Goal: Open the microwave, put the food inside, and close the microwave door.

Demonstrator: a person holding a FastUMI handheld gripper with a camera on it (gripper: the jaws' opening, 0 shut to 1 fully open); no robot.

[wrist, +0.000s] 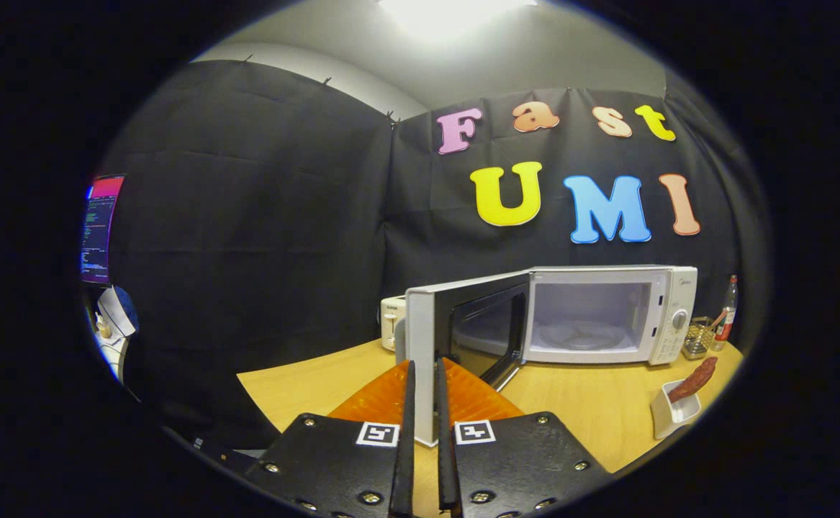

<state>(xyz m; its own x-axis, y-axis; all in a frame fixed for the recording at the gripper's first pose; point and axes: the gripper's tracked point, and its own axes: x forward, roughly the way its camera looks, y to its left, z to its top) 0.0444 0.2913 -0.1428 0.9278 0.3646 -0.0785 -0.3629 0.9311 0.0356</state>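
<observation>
Right under the lens, the gripper [424, 374] has its two fingers nearly closed, pinching the free edge of the microwave door [463, 331], which stands swung wide open. Beyond, at about one o'clock, the microwave [607, 316] sits on the wooden table [592, 403], its cavity bare. At three o'clock, a sausage [694, 379] leans in a small white cup [671, 414].

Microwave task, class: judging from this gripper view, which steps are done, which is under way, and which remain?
Done: the microwave stands open. Under way: the gripper has its fingers closed on the free edge of the microwave door. Left: the sausage sits in its white container on the table, the microwave cavity is empty, and the door needs closing.
</observation>
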